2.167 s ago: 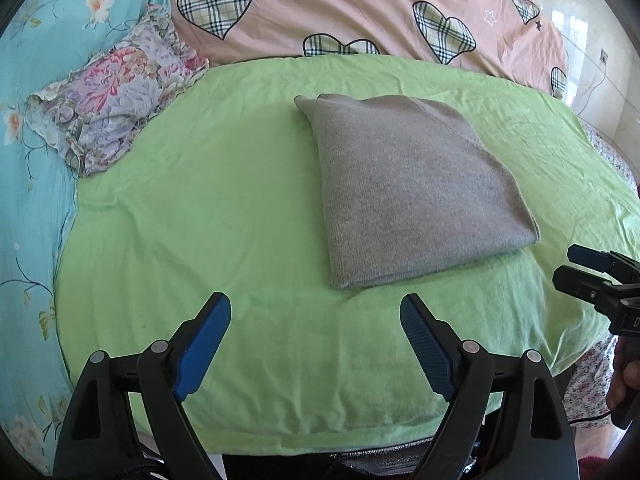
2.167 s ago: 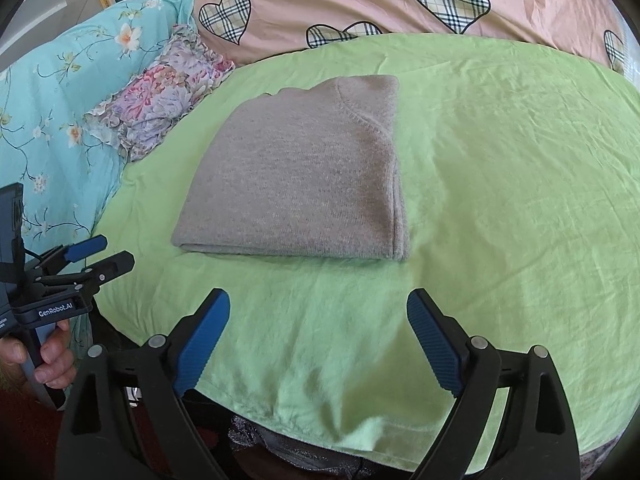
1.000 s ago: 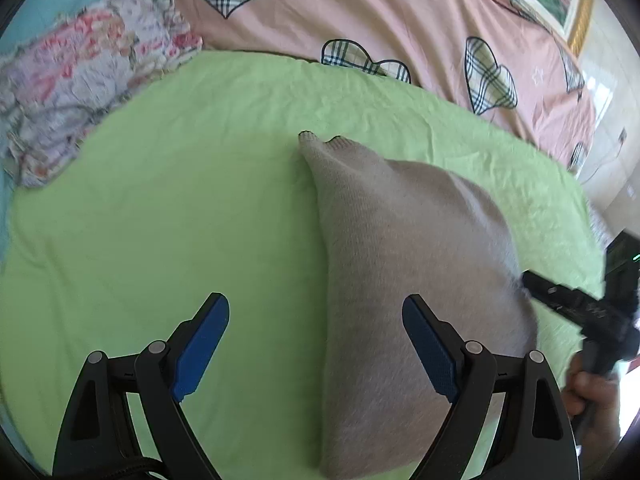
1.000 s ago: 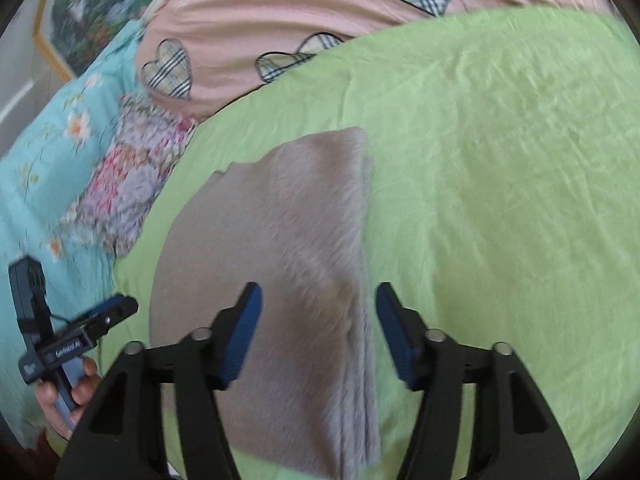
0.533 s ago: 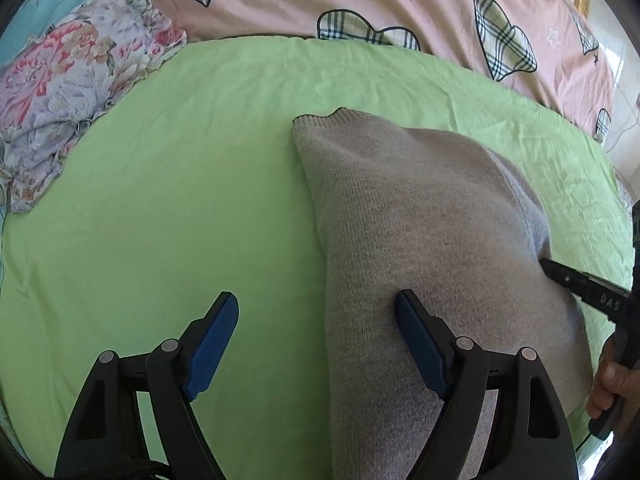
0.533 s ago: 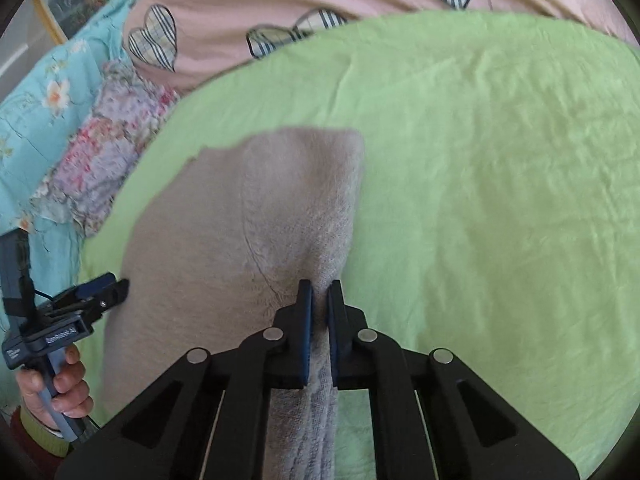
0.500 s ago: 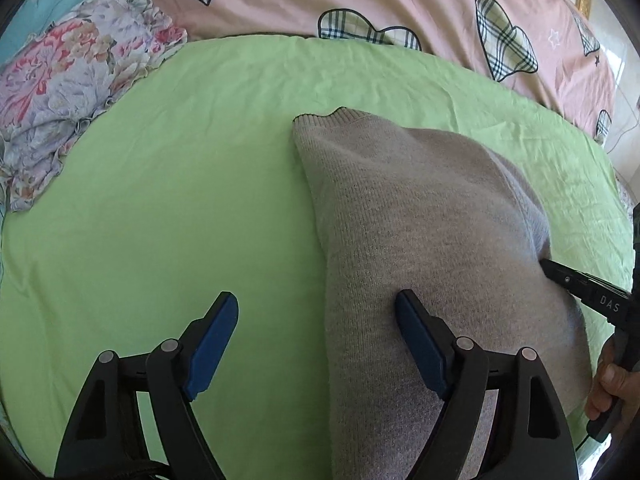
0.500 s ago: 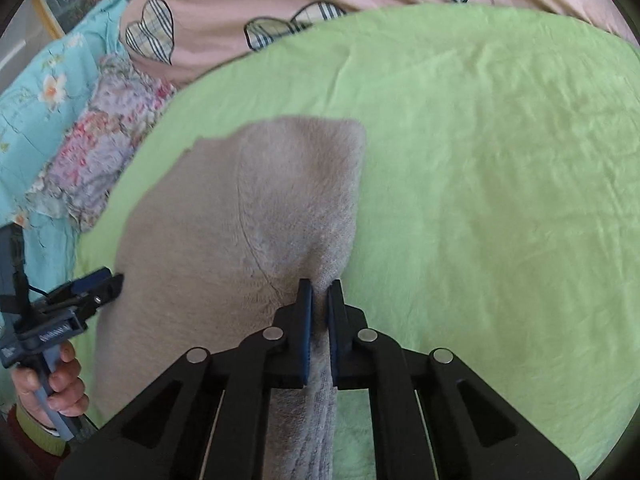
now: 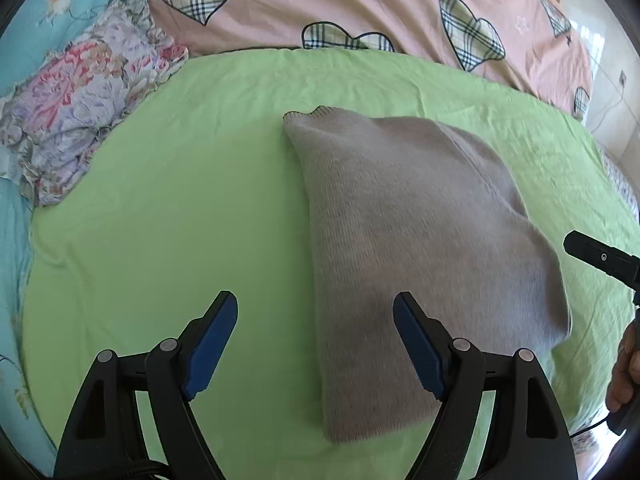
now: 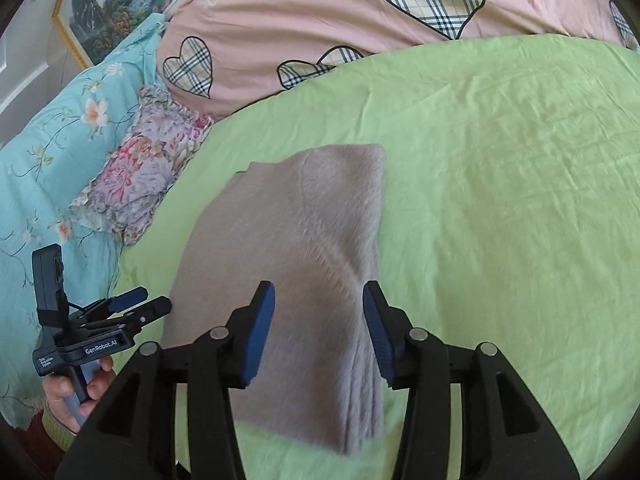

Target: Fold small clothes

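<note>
A folded grey knit sweater [image 9: 404,248] lies on the green sheet [image 9: 180,208]; it also shows in the right wrist view [image 10: 296,264]. My left gripper [image 9: 316,332] is open and empty, its right finger over the sweater's near left edge. My right gripper [image 10: 319,328] is open above the sweater's near right part, holding nothing. The right gripper's tip shows at the right edge of the left wrist view [image 9: 600,258]. The left gripper shows at the left of the right wrist view [image 10: 120,312].
A floral cloth [image 9: 80,120] lies at the sheet's far left, next to a turquoise flowered quilt [image 10: 52,148]. A pink quilt with plaid hearts [image 9: 360,8] lies behind. A framed picture [image 10: 108,4] hangs on the wall.
My right gripper was shut on the sweater's right edge half a second ago; it has opened and let go. The sweater's edge has dropped back. My left gripper has pulled back slightly.
</note>
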Tool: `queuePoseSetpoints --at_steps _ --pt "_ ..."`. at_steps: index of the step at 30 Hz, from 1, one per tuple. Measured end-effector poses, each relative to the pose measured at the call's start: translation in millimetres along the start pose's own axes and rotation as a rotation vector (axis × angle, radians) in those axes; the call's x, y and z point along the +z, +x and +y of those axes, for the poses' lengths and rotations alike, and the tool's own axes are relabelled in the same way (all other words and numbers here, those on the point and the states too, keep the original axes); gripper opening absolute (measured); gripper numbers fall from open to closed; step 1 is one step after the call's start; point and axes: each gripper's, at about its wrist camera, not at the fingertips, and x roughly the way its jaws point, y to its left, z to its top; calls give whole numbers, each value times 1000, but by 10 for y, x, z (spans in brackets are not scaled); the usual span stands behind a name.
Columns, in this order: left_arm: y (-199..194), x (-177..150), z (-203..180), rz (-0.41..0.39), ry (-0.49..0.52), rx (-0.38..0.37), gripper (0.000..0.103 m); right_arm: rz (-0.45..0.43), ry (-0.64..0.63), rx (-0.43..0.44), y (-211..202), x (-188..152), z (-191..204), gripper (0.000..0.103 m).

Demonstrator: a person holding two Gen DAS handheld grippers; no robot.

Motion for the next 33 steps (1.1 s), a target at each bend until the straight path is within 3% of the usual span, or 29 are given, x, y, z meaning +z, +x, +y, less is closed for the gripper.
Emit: queuePoseSetpoints --at_steps 3,9,25,33 --pt "-97 -133 -83 -6 35 21 83 14 -11 -5 -39 -153 53 49" --pt "-228 -354 -126 -3 67 52 84 25 -42 -22 -159 -412 188 62" --pt "-323 -618 -115 16 102 100 87 71 -131 -72 -208 -787 495 87" --pt "-337 -658 -123 20 104 98 88 94 -148 -89 -148 -846 558 90"
